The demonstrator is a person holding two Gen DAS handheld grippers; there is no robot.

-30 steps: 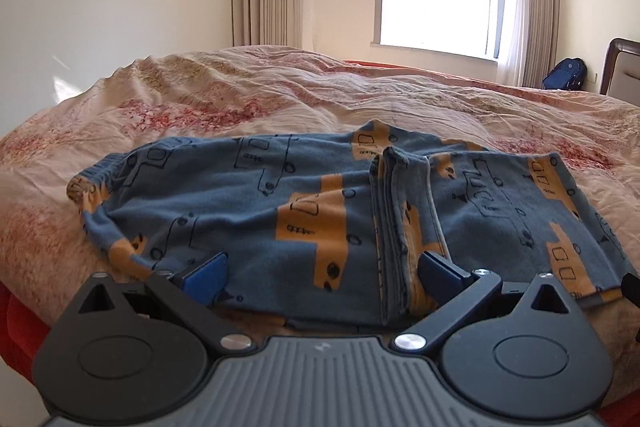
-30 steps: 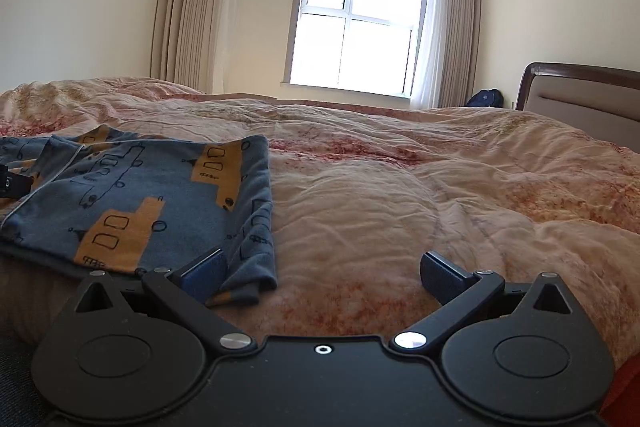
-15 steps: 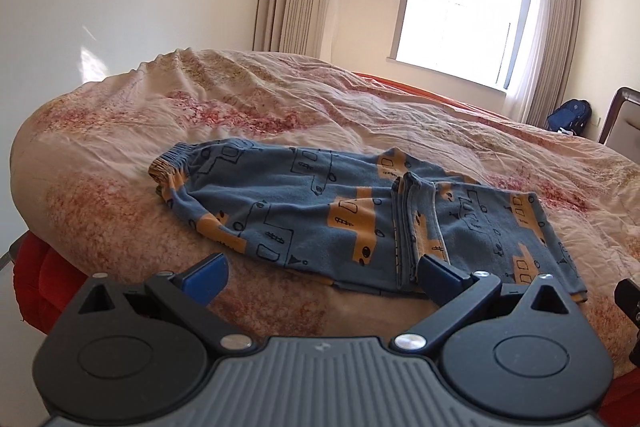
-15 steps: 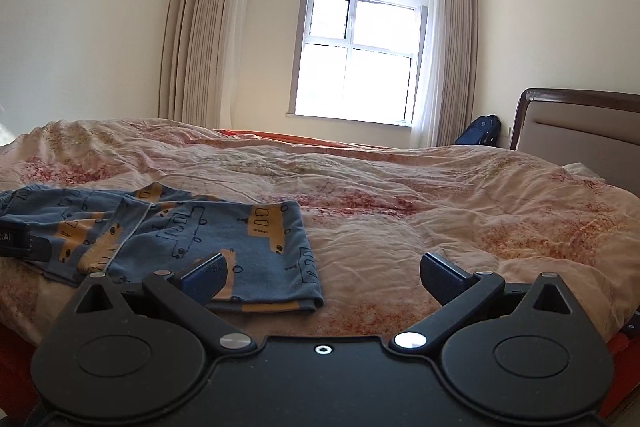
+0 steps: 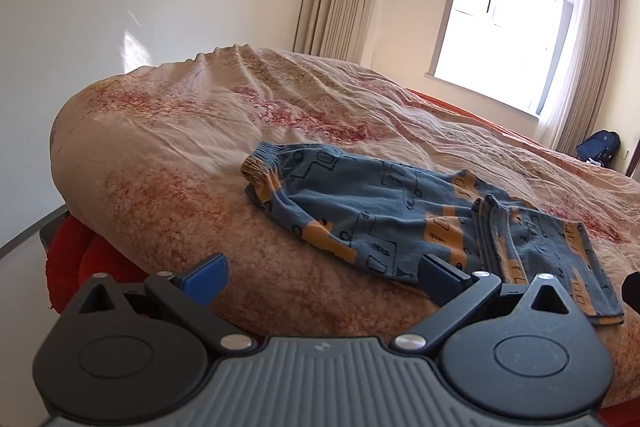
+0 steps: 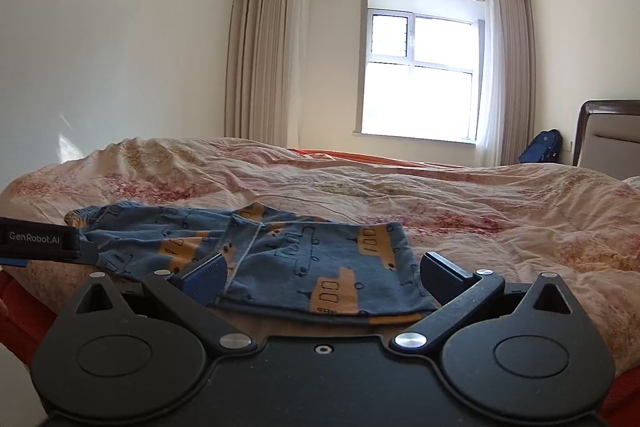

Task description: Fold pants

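Observation:
Blue pants (image 5: 400, 223) with orange truck prints lie on the bed near its front edge, the leg ends folded back over the middle, the waistband at the left. My left gripper (image 5: 324, 277) hangs open, pulled back in front of the bed edge, nothing between its fingers. In the right wrist view the same pants (image 6: 280, 251) lie just ahead of my right gripper (image 6: 324, 277), which is open and holds nothing. The folded part is on the right there. The left gripper's side (image 6: 38, 241) shows at the left edge of that view.
A pinkish floral duvet (image 6: 460, 211) covers the wide bed. A red sheet (image 5: 80, 259) shows under the duvet at the bed's corner. A headboard (image 6: 608, 135) stands at the far right, a blue backpack (image 6: 540, 147) on the floor by the window.
Both grippers have drawn back and risen away from the pants, which now lie farther off. The left gripper has also swung left. The pants have not moved.

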